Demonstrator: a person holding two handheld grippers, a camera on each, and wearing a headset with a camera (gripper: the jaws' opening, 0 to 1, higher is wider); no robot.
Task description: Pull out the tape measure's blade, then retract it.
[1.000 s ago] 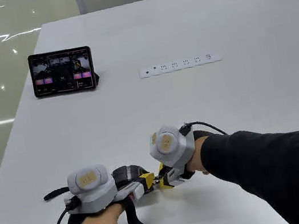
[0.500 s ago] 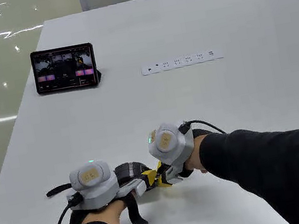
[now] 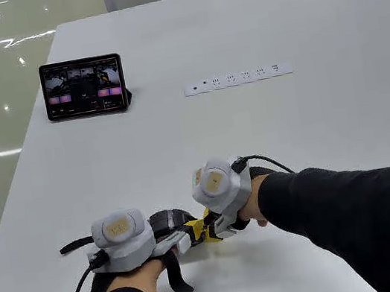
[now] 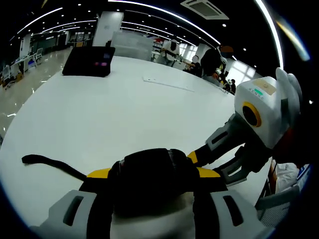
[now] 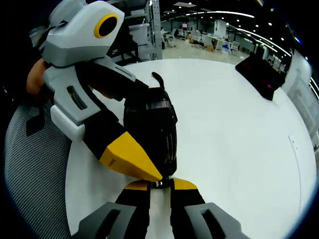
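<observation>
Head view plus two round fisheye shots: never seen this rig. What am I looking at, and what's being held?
No robot: a person holds a two-jaw gripper in each hand. The head view comes from a headset camera looking down at the white workbench; each round picture comes from a camera riding on one gripper, looking along its jaws. On the bench are a tablet and a power strip. The left gripper is clamped on a black tape measure, whose strap trails on the bench. The right gripper faces it, jaws nearly closed on what looks like the blade end at the case mouth; no blade is pulled out yet.
</observation>
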